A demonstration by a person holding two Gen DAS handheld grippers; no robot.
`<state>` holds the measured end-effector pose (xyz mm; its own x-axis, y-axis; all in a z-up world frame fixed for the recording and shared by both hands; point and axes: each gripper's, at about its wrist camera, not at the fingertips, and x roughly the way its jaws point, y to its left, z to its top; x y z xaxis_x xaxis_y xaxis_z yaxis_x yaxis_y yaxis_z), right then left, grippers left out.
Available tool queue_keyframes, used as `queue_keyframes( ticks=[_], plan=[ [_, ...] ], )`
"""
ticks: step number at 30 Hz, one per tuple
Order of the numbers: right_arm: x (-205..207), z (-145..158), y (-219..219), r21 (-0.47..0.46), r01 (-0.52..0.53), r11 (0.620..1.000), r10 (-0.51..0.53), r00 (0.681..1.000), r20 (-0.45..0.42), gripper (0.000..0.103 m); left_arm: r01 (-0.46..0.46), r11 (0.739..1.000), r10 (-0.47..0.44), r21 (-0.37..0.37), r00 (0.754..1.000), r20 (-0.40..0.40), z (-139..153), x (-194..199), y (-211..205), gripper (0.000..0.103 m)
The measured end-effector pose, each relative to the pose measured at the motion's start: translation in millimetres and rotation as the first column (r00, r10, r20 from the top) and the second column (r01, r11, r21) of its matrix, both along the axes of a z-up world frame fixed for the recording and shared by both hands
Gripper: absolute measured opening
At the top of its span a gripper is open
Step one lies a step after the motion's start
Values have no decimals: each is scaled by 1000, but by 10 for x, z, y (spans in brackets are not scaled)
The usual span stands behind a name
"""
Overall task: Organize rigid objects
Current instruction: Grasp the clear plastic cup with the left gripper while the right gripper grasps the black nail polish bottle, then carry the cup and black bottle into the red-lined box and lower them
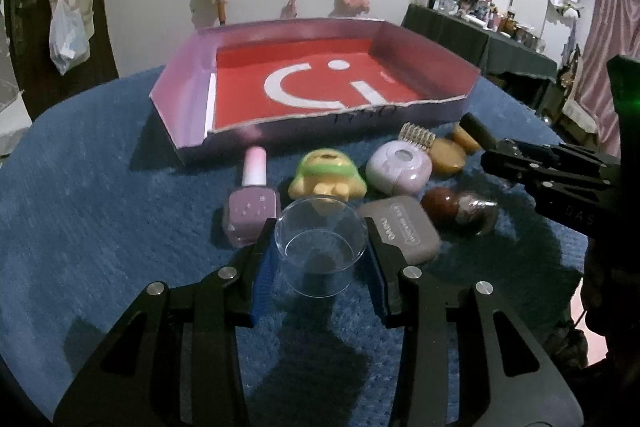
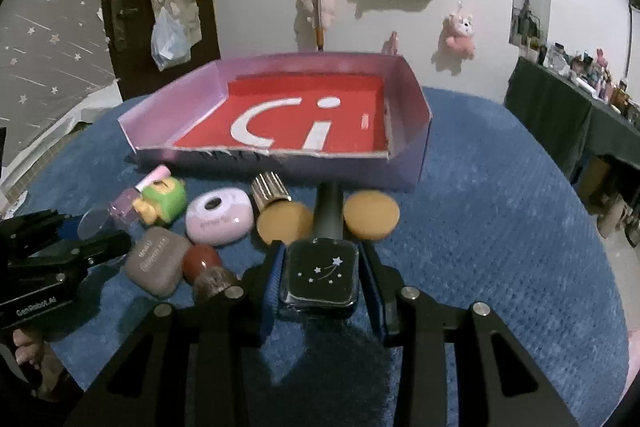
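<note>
The left gripper (image 1: 320, 251) is clamped on a clear plastic cup (image 1: 322, 245) lying on the blue cloth (image 1: 100, 207). The right gripper (image 2: 320, 279) pinches a dark square nail-polish bottle (image 2: 322, 277) with white stars. Both sit before the pink-walled red tray (image 1: 304, 83).

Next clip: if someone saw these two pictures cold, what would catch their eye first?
The shallow purple box with its red floor and big white letters, empty at the far side of the blue cloth. Then the clutter of small items before it, where the left gripper clamps a clear cup and the right gripper a dark star-printed bottle.
</note>
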<state>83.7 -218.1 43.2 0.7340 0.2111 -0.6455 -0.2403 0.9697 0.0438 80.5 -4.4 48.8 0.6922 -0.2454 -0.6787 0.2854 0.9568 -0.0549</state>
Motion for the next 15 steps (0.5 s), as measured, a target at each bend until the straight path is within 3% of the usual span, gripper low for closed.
queue_keyframes(
  ticks=[7, 10, 15],
  plan=[
    [-1, -31, -24, 27, -4, 1000, 4, 1000, -25, 39, 2, 1000, -2, 2, 1000, 7, 47, 2, -2, 38],
    [9, 25, -36, 37, -12, 999, 13, 1000, -9, 39, 7, 1000, -7, -3, 999, 39, 202, 55, 33, 38],
    [180, 409, -44, 37, -45, 998, 42, 997, 67, 39, 47, 999, -45, -14, 995, 93, 630, 361, 90, 38]
  ],
)
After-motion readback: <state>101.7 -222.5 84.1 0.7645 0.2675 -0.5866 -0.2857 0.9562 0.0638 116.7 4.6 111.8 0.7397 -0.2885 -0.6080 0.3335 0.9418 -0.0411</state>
